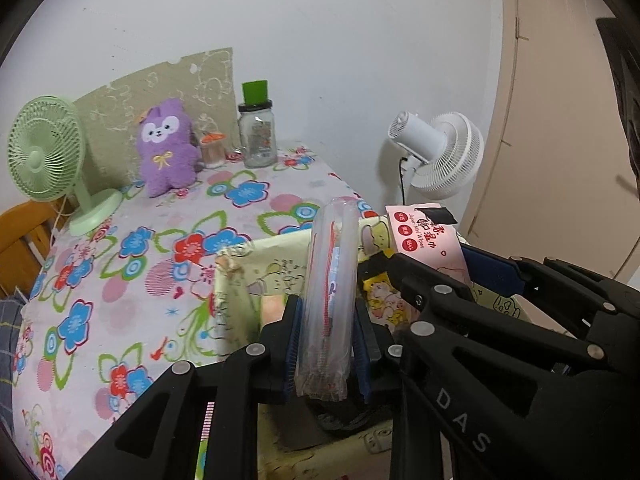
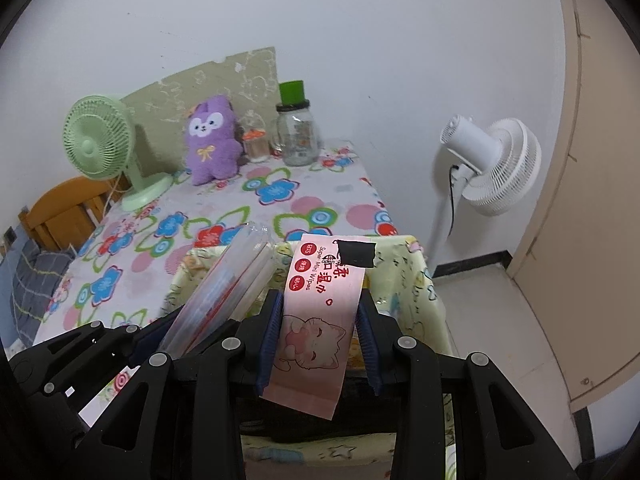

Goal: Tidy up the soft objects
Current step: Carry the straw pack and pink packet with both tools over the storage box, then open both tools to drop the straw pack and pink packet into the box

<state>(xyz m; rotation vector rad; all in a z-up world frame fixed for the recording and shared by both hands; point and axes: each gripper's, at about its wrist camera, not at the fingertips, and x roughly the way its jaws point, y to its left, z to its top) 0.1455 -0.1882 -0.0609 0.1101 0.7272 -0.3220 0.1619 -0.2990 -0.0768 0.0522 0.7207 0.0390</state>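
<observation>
Left gripper (image 1: pixel 329 344) was clamped on a clear plastic packet (image 1: pixel 331 296) with red print, held upright between its blue pads. Right gripper (image 2: pixel 319 342), just beside it, was clamped on a pink wet-wipes pack (image 2: pixel 320 320) with a cat drawing. Both hung over a yellow cartoon-print fabric box (image 2: pixel 416 296) directly below and ahead. Beyond the box lay the flowered tablecloth (image 1: pixel 132 264). Farther off stood a purple plush toy (image 1: pixel 166 148), a green desk fan (image 1: pixel 48 148) and a glass jar (image 1: pixel 258 136). White floor fan (image 2: pixel 492 168) off right.
</observation>
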